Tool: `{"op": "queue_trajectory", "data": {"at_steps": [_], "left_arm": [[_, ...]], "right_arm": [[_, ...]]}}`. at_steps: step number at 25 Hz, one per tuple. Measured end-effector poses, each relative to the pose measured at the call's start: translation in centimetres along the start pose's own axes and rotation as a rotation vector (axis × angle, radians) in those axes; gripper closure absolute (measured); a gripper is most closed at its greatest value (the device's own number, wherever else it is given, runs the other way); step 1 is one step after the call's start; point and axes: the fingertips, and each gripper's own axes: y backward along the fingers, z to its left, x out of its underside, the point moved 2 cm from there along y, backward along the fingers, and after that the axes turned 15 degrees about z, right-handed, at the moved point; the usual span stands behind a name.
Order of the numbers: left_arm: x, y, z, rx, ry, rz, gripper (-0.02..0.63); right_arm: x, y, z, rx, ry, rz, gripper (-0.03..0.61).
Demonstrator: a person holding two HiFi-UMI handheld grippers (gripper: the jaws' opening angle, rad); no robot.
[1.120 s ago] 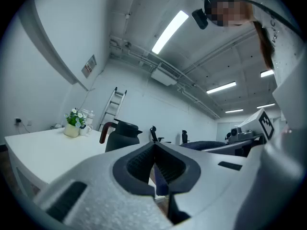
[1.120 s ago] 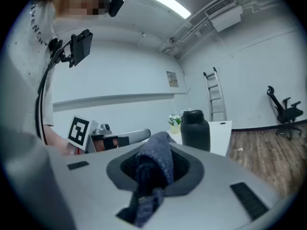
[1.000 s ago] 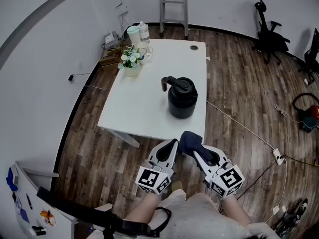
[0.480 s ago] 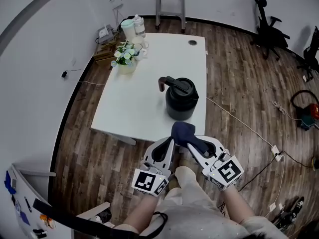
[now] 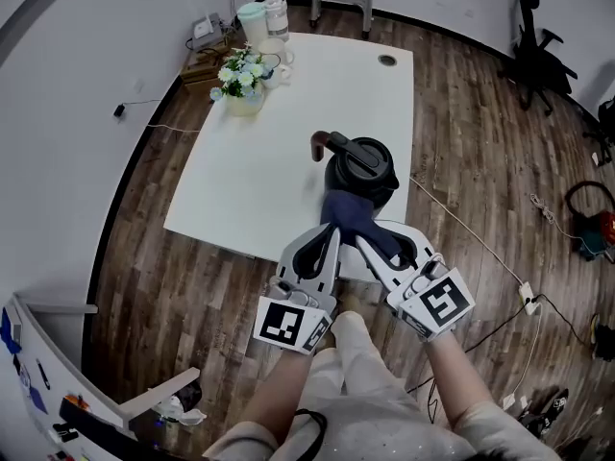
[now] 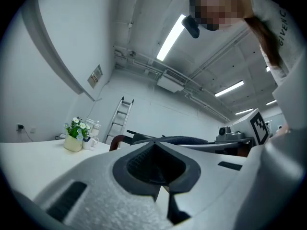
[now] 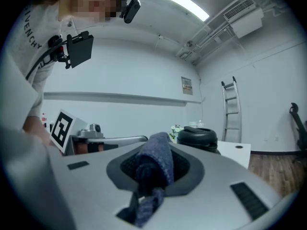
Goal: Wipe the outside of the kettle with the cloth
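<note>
Kettle (image 5: 359, 168) stands near the right edge of the table (image 5: 250, 161). My right gripper (image 5: 362, 239) is clamped on the cloth (image 5: 347, 213), close against the kettle's near side; my left gripper (image 5: 328, 235) is closed, empty.

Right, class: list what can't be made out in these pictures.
- Head view: near side of the kettle, hidden behind the cloth and right gripper; contact unclear.
- Left gripper view: kettle body, hidden by the left gripper itself.
- Head view: containers beside the flowers, too small to identify.
</note>
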Motion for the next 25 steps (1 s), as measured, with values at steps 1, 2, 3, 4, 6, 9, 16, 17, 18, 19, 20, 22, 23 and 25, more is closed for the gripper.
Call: {"op": "queue_trajectory", "data": {"at_steps": [1,2,3,4,6,9,16,17,18,19,20,22,23,25], "left_arm": [[-0.1,-0.5,-0.1,-0.002,-0.003,-0.004,0.606],[-0.1,-0.9,-0.1,-0.006,-0.014,-0.004,0.606],[0.1,-1.2,-0.1,-0.013,-0.032,0.001,0.606],[0.4,-1.4,-0.1,-0.023,-0.052,0.010,0.606],[1.2,-1.6,0.2,-0.047,-0.077,0.032,0.606],[3.0,-1.7,0.7,-0.066,-0.055,0.061,0.606],[6.6,-1.9,1.3,-0.082,-0.031,0.113,0.606],[6.9,-2.0,1.3,-0.084,-0.030,0.116,0.606],[7.2,-2.0,1.3,-0.085,-0.031,0.119,0.606],[7.4,-2.1,1.3,-0.085,-0.032,0.123,0.606],[7.8,-2.1,1.3,-0.085,-0.030,0.128,0.606],[8.5,-1.9,1.4,-0.086,-0.017,0.138,0.606],[8.9,-1.7,1.5,-0.088,-0.008,0.142,0.606],[9.5,-1.4,1.7,-0.090,0.012,0.146,0.606]], "right_arm": [[0.0,-0.2,-0.6,0.007,0.003,-0.006,0.511],[0.2,-0.4,-1.2,0.012,0.004,-0.011,0.511],[0.3,-0.6,-1.7,0.016,0.002,-0.011,0.511],[0.6,-0.8,-2.0,0.018,-0.004,-0.007,0.511],[1.5,-1.1,-2.5,0.017,-0.017,0.012,0.511],[3.3,-1.6,-2.7,0.012,-0.035,0.050,0.511],[7.3,-3.7,-2.7,0.022,-0.006,0.180,0.511],[7.7,-4.1,-2.7,0.025,0.012,0.205,0.511],[8.2,-4.5,-2.7,0.027,0.034,0.228,0.511],[8.8,-4.9,-2.7,0.028,0.058,0.251,0.511],[9.4,-5.3,-2.7,0.029,0.080,0.277,0.511],[10.6,-6.0,-2.5,0.030,0.122,0.334,0.511],[11.2,-6.4,-2.5,0.031,0.139,0.360,0.511],[12.1,-6.8,-2.3,0.033,0.152,0.399,0.511]]}}
